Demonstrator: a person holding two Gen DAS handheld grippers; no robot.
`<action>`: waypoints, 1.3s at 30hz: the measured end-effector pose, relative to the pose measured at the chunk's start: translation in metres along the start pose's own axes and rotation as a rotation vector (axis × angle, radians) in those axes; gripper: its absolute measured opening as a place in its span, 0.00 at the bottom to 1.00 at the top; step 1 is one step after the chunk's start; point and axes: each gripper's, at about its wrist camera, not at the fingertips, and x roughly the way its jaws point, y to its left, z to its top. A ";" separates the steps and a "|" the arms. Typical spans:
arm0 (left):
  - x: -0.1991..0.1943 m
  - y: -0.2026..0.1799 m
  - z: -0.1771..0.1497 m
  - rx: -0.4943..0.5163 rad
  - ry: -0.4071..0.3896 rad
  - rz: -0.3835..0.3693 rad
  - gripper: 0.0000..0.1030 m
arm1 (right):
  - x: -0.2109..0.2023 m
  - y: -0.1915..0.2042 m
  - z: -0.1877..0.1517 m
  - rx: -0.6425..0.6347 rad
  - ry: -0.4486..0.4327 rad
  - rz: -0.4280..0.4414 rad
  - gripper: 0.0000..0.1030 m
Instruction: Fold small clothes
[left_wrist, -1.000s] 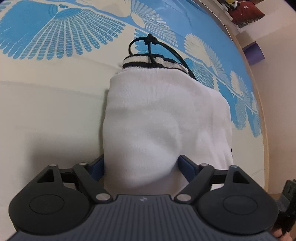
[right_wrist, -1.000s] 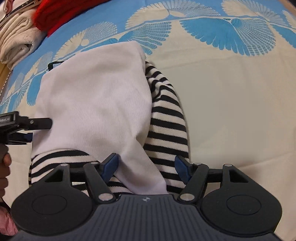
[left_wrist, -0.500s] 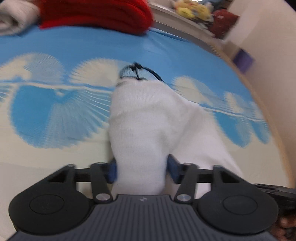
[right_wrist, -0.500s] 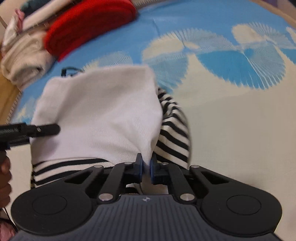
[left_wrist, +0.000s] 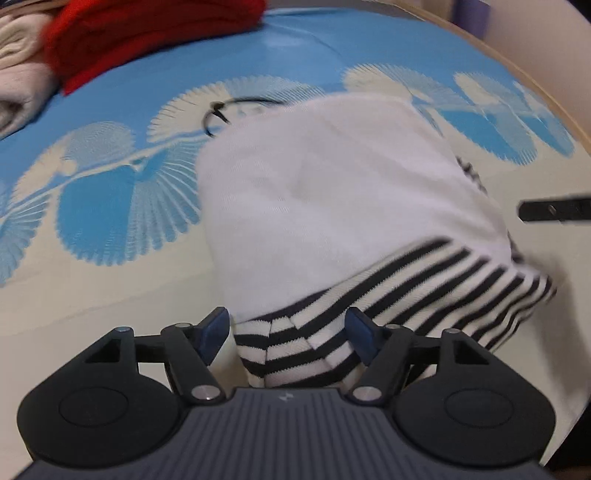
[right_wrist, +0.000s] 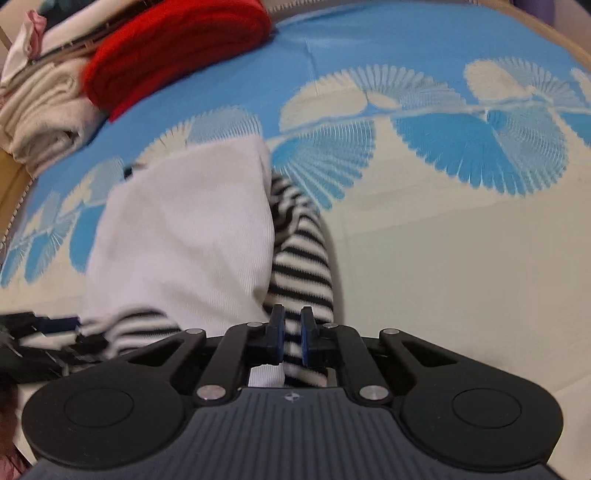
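A small white garment with black-and-white striped trim is seen partly folded on a cream and blue patterned bedspread, its white panel turned over the striped layer. A black drawstring is visible at its far edge. In the left wrist view, the left gripper is found spread wide, the jaws having just been opening; the striped hem lies between the blue pads, and the left pad stands clear of the cloth, whereas contact at the right pad cannot be told. In the right wrist view, the right gripper is observed nearly closed, with a narrow fold of the striped trim pinched between its pads. A folded red cloth and beige folded fabric are noted at the far edge of the bedspread, well apart from the garment.
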 end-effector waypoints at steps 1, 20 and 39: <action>-0.015 0.000 0.003 -0.044 -0.032 0.033 0.73 | -0.006 0.001 0.001 -0.012 -0.021 0.005 0.11; -0.230 -0.105 -0.140 -0.310 -0.311 0.117 0.91 | -0.220 0.018 -0.128 -0.107 -0.399 0.022 0.90; -0.192 -0.100 -0.133 -0.342 -0.206 0.168 0.91 | -0.197 0.030 -0.136 -0.152 -0.266 0.024 0.90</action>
